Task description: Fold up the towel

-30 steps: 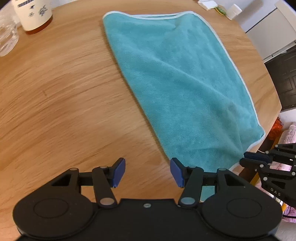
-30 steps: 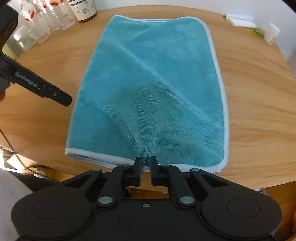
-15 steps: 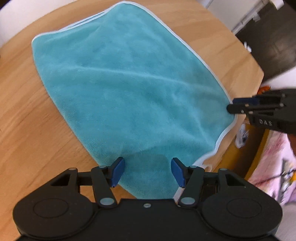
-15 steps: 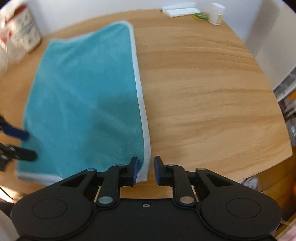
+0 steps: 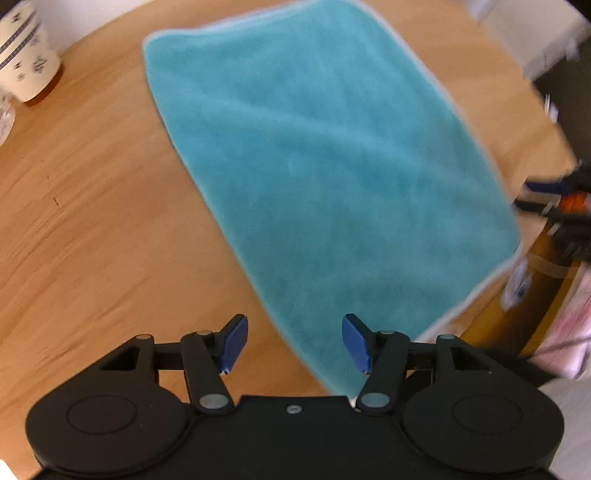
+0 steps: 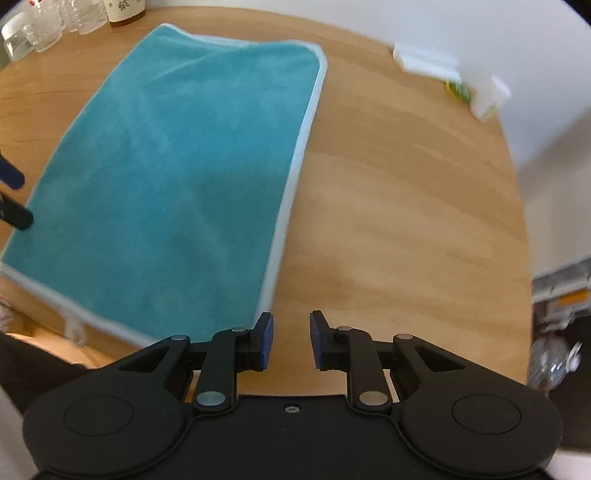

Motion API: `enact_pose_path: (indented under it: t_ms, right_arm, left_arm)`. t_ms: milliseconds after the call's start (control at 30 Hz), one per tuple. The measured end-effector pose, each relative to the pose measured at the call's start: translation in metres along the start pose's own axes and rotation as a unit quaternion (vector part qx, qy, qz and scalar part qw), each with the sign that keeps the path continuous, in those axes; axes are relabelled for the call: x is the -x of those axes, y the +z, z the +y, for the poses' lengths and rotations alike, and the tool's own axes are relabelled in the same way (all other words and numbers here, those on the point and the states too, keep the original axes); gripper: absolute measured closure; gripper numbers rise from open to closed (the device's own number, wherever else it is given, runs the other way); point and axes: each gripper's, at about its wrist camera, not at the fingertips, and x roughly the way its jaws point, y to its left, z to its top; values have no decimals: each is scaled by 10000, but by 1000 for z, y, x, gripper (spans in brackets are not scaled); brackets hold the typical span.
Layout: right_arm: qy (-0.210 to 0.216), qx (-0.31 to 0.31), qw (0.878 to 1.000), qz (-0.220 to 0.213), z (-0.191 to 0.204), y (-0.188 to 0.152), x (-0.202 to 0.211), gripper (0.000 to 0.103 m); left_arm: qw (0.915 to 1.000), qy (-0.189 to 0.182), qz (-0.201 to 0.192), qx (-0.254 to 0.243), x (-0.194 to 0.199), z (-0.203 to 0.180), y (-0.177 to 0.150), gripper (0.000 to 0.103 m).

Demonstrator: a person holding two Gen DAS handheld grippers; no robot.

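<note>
Left wrist view: teal towel [image 5: 325, 173] lies flat on round wooden table [image 5: 92, 221], near corner running under the left gripper [image 5: 294, 341], whose jaws stand wide, nothing between them. White patterned container [image 5: 26, 62] at far left. Right gripper [image 5: 554, 201] blurred at towel's right edge.

Right wrist view: right gripper [image 6: 288, 341] partly apart, empty, over bare wood just beside towel's [image 6: 177, 177] near right corner. Clear bottles [image 6: 48, 22] far left; white items [image 6: 428, 59] far right, blurred.

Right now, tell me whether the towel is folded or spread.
Spread. The towel lies flat in one layer on the table, its pale border visible along all edges, no fold line showing.
</note>
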Motion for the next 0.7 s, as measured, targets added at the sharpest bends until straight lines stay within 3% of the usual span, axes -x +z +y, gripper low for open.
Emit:
enact_pose_path:
  t_ms: [100,167,233,467,567,700]
  right_arm:
    - [384,-371,9979,-373,-14,12,2,84]
    - [1048,-1013,9874,-616,-33,24,6,84]
    - [1386,-1473,9757,-849,-46,41,6,83]
    - [1384,-1508,9673,-1495,-56,127,-16,78]
    - [1689,-1518,9633,-1432,-54,169,-43,78]
    - [1970,-1398,9663,-887,-48,196,-81,78]
  left_arm:
    - [9990,-171,-278,307,4,3,15,45]
    - [9968,-252,-579,492,4,3,31,45]
    - [9932,-273,-855,736,1,6,54,45]
    - [9838,-340,-1304,1182,-22,15,119,45]
    - [9806,-485,-1382,1305,-31,24,133,45]
    - [9784,-682,-1467,1286,-38,31,147,41]
